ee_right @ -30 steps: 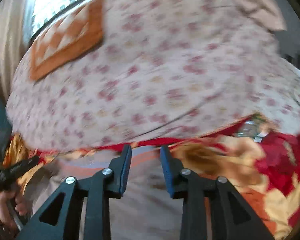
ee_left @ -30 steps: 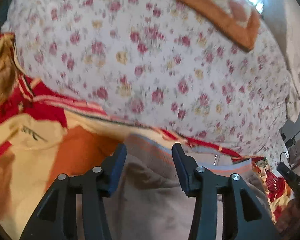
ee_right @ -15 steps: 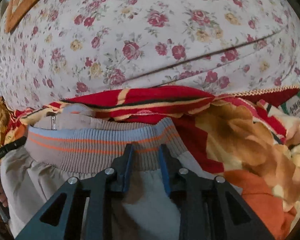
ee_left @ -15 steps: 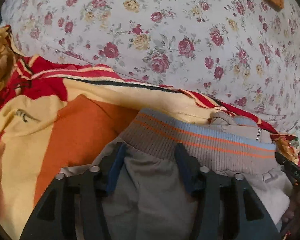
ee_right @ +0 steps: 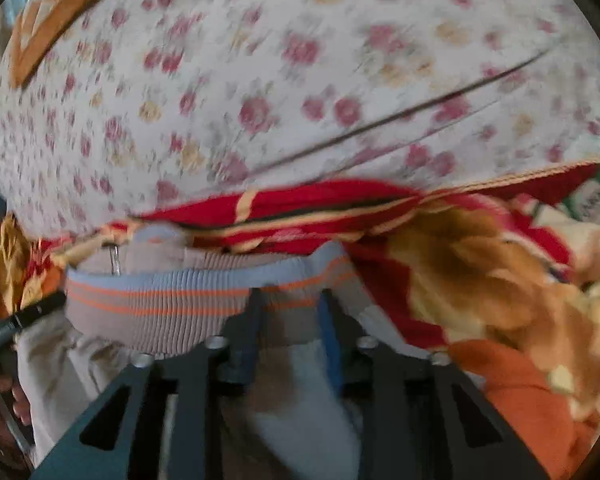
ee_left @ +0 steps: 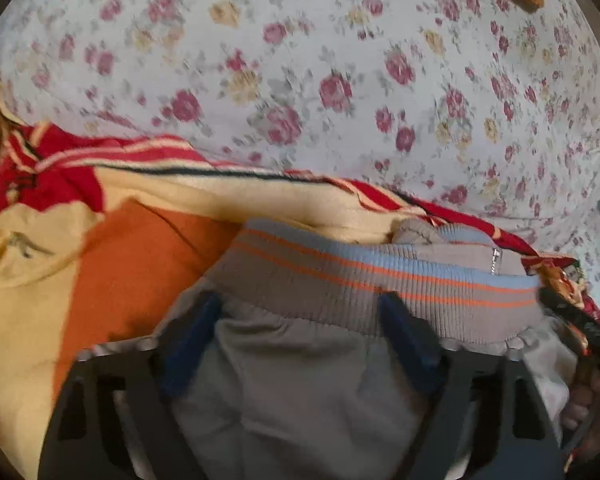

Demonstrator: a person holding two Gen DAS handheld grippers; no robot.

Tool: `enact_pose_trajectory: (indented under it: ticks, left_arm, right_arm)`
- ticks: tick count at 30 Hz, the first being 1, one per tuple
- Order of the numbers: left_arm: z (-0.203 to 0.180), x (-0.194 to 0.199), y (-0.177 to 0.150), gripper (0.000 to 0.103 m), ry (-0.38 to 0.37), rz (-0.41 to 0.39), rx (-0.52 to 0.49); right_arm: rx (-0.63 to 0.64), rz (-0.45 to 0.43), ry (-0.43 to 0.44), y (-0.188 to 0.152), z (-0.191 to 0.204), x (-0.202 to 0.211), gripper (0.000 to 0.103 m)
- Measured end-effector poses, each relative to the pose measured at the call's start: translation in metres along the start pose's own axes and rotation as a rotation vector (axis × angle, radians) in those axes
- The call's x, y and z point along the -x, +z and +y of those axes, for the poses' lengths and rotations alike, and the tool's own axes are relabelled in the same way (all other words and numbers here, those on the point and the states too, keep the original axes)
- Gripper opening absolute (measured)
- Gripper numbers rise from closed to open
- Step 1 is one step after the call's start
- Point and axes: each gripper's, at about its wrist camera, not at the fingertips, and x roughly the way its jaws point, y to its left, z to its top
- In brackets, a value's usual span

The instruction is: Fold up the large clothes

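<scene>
Left wrist: our left tongs point(ee_left: 300, 332) gape wide over the jacket's ribbed hem point(ee_left: 380, 284); right tongs point(ee_right: 288, 320) pinch that hem point(ee_right: 180, 300).

The left gripper point(ee_left: 300, 320) stands with jaws spread wide over a grey jacket point(ee_left: 300, 392), fingertips at its striped ribbed hem point(ee_left: 380, 280), on a red-and-orange blanket point(ee_left: 132, 264) beside a floral sheet point(ee_left: 320, 80).

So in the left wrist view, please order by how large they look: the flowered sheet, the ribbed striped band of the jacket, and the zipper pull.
1. flowered sheet, which fills the upper half.
2. ribbed striped band, though nearness to the camera enlarges it.
3. zipper pull, tiny.
</scene>
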Motion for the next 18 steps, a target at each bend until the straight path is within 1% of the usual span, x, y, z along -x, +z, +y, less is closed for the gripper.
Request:
enact_pose_trajectory:
  ticks: [1, 2, 3, 4, 5, 6, 7, 8, 9, 10, 11, 12, 14, 15, 16, 17, 18]
  left_arm:
    - [0.000, 0.008, 0.001, 0.061, 0.001, -0.026, 0.001]
    - [0.002, 0.017, 0.001, 0.060, 0.005, -0.053, 0.008]
    - [0.000, 0.034, 0.000, 0.060, 0.029, -0.096, 0.017]
    - [-0.001, 0.047, -0.002, 0.060, 0.025, -0.125, 0.024]
    - [-0.004, 0.061, -0.007, 0.060, -0.006, -0.151, 0.028]
    - [-0.010, 0.075, -0.015, 0.060, -0.049, -0.171, 0.023]
    - [-0.021, 0.085, -0.027, 0.060, -0.085, -0.181, -0.004]
    - [-0.032, 0.090, -0.038, 0.060, -0.101, -0.181, -0.043]
    - [-0.047, 0.093, -0.052, 0.060, -0.099, -0.184, -0.090]
    - [-0.052, 0.093, -0.060, 0.060, -0.090, -0.182, -0.100]
    - [-0.056, 0.082, -0.068, 0.060, -0.071, -0.160, -0.097]
    - [-0.057, 0.071, -0.070, 0.060, -0.054, -0.127, -0.099]
    - [-0.055, 0.031, -0.076, 0.060, 0.011, -0.015, -0.114]
    - [-0.052, 0.020, -0.078, 0.061, 0.020, -0.001, -0.107]
    - [-0.055, 0.021, -0.078, 0.062, 0.028, -0.033, -0.122]
    - [-0.059, 0.021, -0.078, 0.063, 0.041, -0.029, -0.135]
    - [-0.061, 0.020, -0.079, 0.064, 0.049, -0.030, -0.148]
  right_arm:
    - [0.000, -0.046, -0.010, 0.000, 0.002, 0.015, 0.021]
    - [0.004, -0.105, -0.016, 0.000, 0.008, 0.037, 0.021]
    - [0.010, -0.154, 0.000, 0.000, 0.016, 0.058, 0.022]
    - [0.015, -0.185, 0.028, -0.002, 0.024, 0.074, 0.024]
    - [0.020, -0.213, 0.078, -0.009, 0.036, 0.096, 0.033]
    - [0.028, -0.218, 0.107, -0.015, 0.045, 0.105, 0.048]
    - [0.046, -0.213, 0.125, -0.021, 0.056, 0.110, 0.054]
    - [0.074, -0.214, 0.106, -0.031, 0.069, 0.114, 0.055]
    - [0.084, -0.212, 0.067, -0.039, 0.077, 0.114, 0.055]
    - [0.092, -0.200, 0.039, -0.048, 0.081, 0.112, 0.055]
    - [0.091, -0.175, 0.019, -0.057, 0.086, 0.104, 0.055]
    - [0.084, -0.156, 0.016, -0.064, 0.085, 0.098, 0.055]
    - [0.085, -0.098, -0.017, -0.073, 0.084, 0.075, 0.055]
    - [0.107, -0.053, -0.062, -0.078, 0.083, 0.057, 0.055]
    - [0.123, -0.004, -0.097, -0.081, 0.080, 0.041, 0.055]
    - [0.139, 0.041, -0.110, -0.084, 0.078, 0.024, 0.056]
    - [0.155, 0.012, -0.112, -0.086, 0.078, 0.023, 0.061]
